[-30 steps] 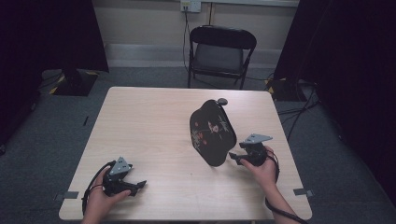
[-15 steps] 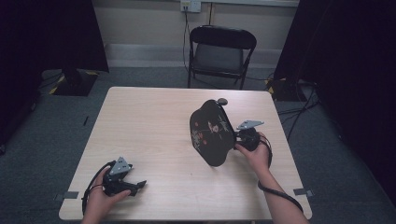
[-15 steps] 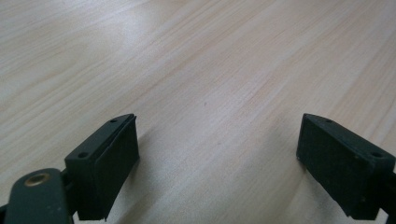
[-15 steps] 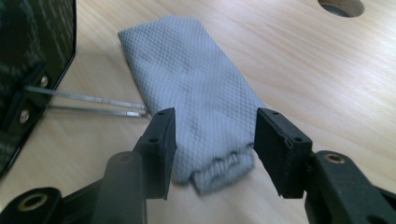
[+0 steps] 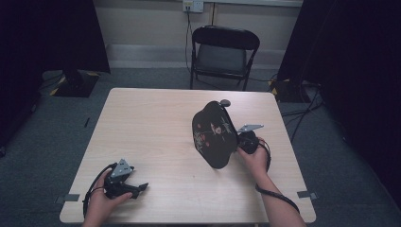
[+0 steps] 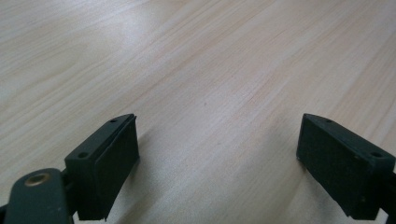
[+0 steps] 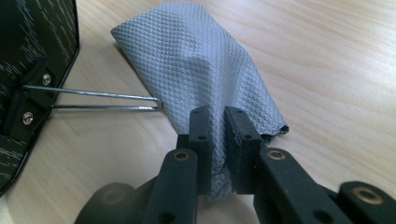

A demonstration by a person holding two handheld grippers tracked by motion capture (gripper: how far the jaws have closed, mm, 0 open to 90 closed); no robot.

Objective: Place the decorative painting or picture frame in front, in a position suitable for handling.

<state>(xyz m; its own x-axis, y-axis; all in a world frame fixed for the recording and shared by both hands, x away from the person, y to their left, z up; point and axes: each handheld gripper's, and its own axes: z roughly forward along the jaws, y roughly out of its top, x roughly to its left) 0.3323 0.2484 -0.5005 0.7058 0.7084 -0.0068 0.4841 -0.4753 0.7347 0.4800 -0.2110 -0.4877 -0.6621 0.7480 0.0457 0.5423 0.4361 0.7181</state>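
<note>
Right gripper [image 7: 215, 135]: jaws just closed, pinching grey cloth [image 7: 205, 70]. Cloth lies on table [image 5: 156, 123] just behind black mirror [image 5: 213, 134], beside its wire stand [image 7: 102, 100]. Left gripper [image 5: 124, 182]: jaws spread, nothing between, well left of mirror.

No readable text, label, brand, number or sign in any view. The black panel [image 5: 214, 135] standing on the worktop [image 5: 151, 127] carries painted marks in red and white, flower-like from the high view, not lettering; in the right gripper view its back [image 7: 28, 42] shows only rows of short pale dashes. The grey cloth [image 7: 201, 79] bears a plain diamond weave, no tag legible.
</note>
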